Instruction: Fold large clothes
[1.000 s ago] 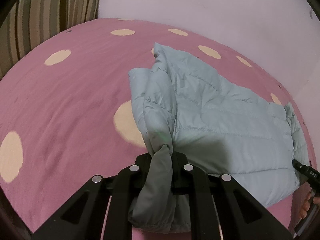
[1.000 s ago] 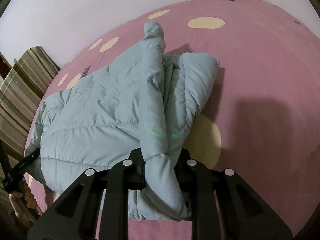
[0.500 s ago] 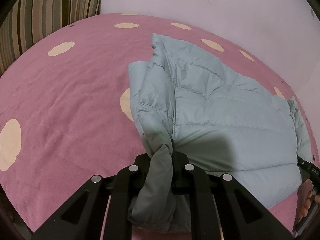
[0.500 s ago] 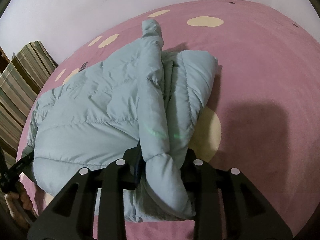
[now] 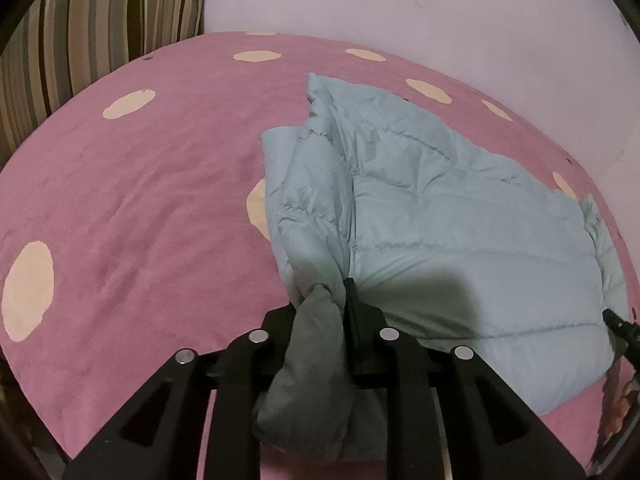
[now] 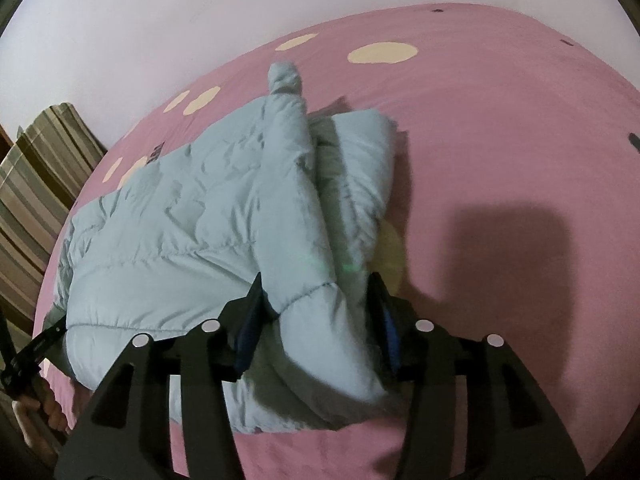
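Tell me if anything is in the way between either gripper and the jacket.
Nothing visible. The jacket sits directly between both sets of jaws: the left gripper has a dark fold in it, and the right gripper, jaws just opening, straddles a cuff.

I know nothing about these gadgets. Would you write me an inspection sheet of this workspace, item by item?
Surface: pink bedspread with cream dots, slightly wrinkled.
Job's things: pale blue puffer jacket, folded over, lying on the bedspread.
Clutter: nothing seen.
Grippers: left hand-held gripper has just been opening, though its jaws remain narrow around a bunched jacket edge; right hand-held gripper has just been opening, jaws spread wide, jacket fabric between them and no longer pinched.
Cables: nothing seen.
Surroundings: striped cushion at the bed's end, plain pale wall behind.
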Motion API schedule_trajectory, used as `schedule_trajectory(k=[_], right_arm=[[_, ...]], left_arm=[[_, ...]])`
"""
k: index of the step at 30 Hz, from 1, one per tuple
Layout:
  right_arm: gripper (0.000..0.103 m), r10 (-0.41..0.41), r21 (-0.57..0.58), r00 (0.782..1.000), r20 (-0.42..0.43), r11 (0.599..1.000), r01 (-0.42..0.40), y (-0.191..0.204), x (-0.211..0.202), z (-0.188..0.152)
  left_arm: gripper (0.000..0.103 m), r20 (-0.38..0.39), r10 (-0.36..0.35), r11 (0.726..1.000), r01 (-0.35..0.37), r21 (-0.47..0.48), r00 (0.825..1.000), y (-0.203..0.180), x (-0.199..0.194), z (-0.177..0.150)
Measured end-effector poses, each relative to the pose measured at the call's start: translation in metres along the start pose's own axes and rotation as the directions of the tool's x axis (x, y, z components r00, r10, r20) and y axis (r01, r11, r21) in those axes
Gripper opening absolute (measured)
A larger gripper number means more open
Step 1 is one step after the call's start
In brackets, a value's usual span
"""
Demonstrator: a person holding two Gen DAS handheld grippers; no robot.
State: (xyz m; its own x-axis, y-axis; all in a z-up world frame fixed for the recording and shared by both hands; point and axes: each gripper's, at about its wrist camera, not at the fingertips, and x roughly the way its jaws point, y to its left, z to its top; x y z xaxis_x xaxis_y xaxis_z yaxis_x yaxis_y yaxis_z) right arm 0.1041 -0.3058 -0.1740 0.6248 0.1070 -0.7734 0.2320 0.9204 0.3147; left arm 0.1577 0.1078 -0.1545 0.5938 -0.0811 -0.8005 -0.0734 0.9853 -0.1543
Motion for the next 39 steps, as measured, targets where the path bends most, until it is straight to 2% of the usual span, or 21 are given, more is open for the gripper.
schedule_trajectory(k=[4,9,13,18,21,25,27,33,39], right_arm=[[0.05,-0.009,0.014,1.0,0.016,1.0,0.009,-0.007,-0.008,0.002],[0.05,-0.026,0.038,0.999,0.046,0.999,0.025,-0.015,-0.021,0.003],[0.05,-0.074,0.043,0.994,0.084,0.997,0.07,-0.016,-0.038,0.006],[0.05,-0.111,0.014,0.985,0.13,0.994,0.11,-0.007,-0.056,0.006],[0.05,-0.105,-0.021,0.983,0.154,0.994,0.109,0.008,-0.064,0.004],[0.048,-0.066,-0.082,0.984,0.163,0.993,0.08,0.035,-0.068,0.003],[0.042,-0.03,-0.123,0.989,0.147,0.991,0.049,0.054,-0.064,0.001],[0.04,0.05,-0.245,0.996,0.072,0.969,-0.031,0.116,-0.041,-0.004],[0.04,0.083,-0.323,0.996,0.039,0.944,-0.066,0.166,-0.022,-0.001]], left_arm=[[0.03,0.003,0.02,1.0,-0.02,0.0,1.0,0.002,-0.003,-0.001],[0.048,0.008,0.019,0.998,-0.019,-0.056,1.0,0.014,-0.011,-0.003],[0.053,0.015,0.008,0.994,-0.006,-0.111,1.0,0.03,-0.021,-0.003],[0.057,0.02,0.008,0.993,-0.005,-0.118,1.0,0.035,-0.034,0.0],[0.064,0.031,0.002,0.994,0.001,-0.106,1.0,0.034,-0.043,0.005],[0.064,0.048,0.001,0.997,0.003,-0.078,0.999,0.026,-0.049,0.014],[0.064,0.044,-0.001,0.998,0.005,-0.07,0.999,0.023,-0.047,0.018],[0.064,0.01,-0.004,1.0,0.004,-0.013,1.0,0.008,-0.032,0.031],[0.064,0.002,-0.006,1.0,0.006,0.008,1.0,0.004,-0.026,0.036]])
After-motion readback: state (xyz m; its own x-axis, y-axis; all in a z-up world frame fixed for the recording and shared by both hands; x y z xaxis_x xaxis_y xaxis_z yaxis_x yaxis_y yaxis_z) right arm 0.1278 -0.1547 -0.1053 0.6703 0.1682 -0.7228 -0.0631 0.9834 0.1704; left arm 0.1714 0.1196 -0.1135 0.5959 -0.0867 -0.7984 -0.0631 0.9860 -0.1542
